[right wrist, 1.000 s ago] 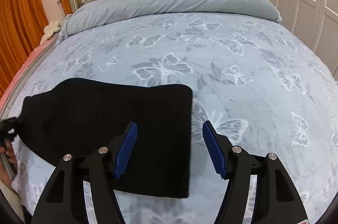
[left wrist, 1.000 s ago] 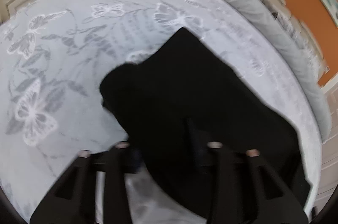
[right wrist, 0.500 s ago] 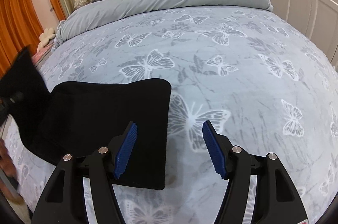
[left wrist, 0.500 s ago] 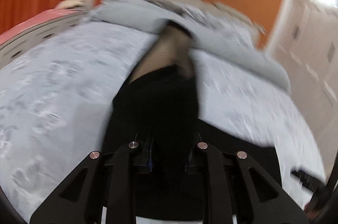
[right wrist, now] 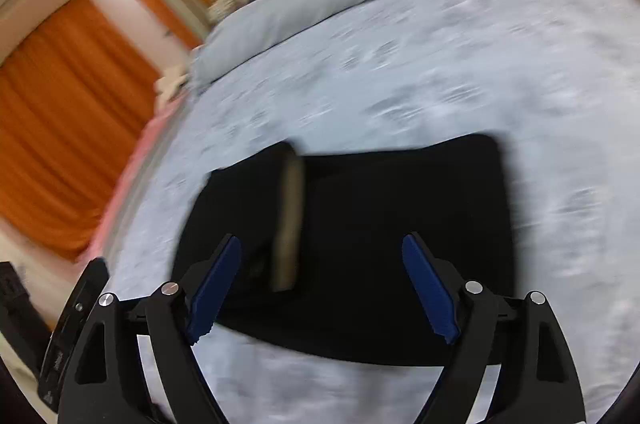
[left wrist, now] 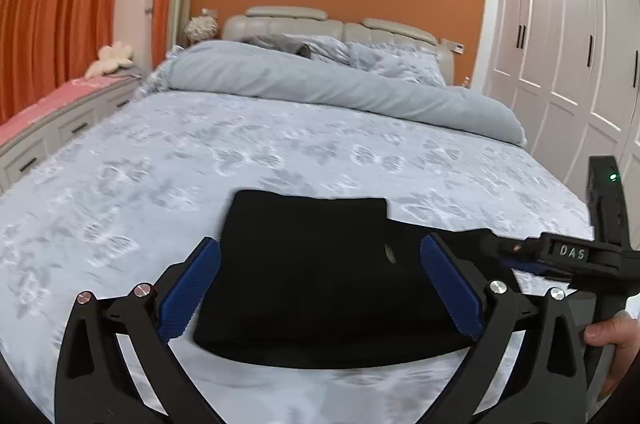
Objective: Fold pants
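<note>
The black pants [left wrist: 316, 276] lie folded into a compact rectangle on the butterfly-print bed cover [left wrist: 160, 184], near its front edge. My left gripper [left wrist: 319, 242] hovers over them, its jaws opening wide; the blue pads [left wrist: 192, 288] press on nothing. In the blurred right wrist view the pants [right wrist: 400, 224] show a tan strip [right wrist: 290, 220] on top. My right gripper [right wrist: 322, 239] is above them with its jaws opening too, and the cloth lies below it, ungripped. At the right edge of the left wrist view, a hand [left wrist: 612, 332] holds the right tool.
A rolled grey duvet [left wrist: 340, 88] and pillows lie across the head of the bed. A pink-topped bench with drawers [left wrist: 60, 112] runs along the left side under orange curtains. White wardrobe doors [left wrist: 560, 44] stand on the right.
My left gripper swung a held end of the pants up and over onto the rest, then let go, its jaws going from shut to wide. My right gripper shifted over the pants, tilted and widened.
</note>
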`<move>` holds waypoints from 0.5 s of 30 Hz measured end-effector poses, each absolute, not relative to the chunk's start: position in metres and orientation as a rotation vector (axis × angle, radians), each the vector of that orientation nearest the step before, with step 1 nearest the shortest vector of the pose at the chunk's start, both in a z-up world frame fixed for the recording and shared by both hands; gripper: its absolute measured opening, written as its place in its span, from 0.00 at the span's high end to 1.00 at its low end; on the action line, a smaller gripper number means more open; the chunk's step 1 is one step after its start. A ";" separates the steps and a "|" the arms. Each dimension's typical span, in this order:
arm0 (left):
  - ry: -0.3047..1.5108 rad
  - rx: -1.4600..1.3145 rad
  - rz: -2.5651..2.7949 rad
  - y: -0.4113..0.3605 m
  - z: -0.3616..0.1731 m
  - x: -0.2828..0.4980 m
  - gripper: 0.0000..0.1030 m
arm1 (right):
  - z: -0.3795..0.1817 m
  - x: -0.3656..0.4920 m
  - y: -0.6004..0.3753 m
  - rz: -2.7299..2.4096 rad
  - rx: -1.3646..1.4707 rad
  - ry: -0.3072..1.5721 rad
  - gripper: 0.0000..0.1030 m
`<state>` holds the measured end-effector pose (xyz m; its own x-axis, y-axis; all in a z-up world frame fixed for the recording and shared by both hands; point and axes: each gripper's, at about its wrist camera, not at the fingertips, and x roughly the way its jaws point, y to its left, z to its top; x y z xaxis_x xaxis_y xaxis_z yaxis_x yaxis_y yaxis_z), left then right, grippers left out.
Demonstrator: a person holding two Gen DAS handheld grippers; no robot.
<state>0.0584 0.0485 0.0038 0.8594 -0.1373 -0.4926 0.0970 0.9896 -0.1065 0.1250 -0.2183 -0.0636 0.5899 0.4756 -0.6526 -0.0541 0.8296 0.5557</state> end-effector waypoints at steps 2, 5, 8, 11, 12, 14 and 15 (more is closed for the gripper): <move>0.564 -0.120 -0.087 0.073 -0.002 0.067 0.05 | -0.074 0.136 -0.194 0.355 0.527 0.938 0.20; 0.650 -0.165 -0.041 0.107 -0.016 0.082 0.05 | -0.099 0.154 -0.163 0.360 0.511 1.019 0.20; 0.662 -0.153 0.032 0.132 -0.024 0.083 0.05 | -0.114 0.162 -0.139 0.326 0.461 1.010 0.19; 0.653 -0.126 0.082 0.149 -0.027 0.081 0.05 | -0.106 0.165 -0.111 0.365 0.357 0.976 0.81; 0.654 -0.120 0.100 0.156 -0.028 0.079 0.05 | -0.096 0.162 -0.106 0.386 0.350 0.947 0.84; 0.652 -0.115 0.125 0.165 -0.027 0.078 0.05 | -0.068 0.155 -0.105 0.404 0.330 0.863 0.85; 0.652 -0.118 0.129 0.167 -0.025 0.074 0.05 | -0.049 0.149 -0.110 0.411 0.329 0.810 0.85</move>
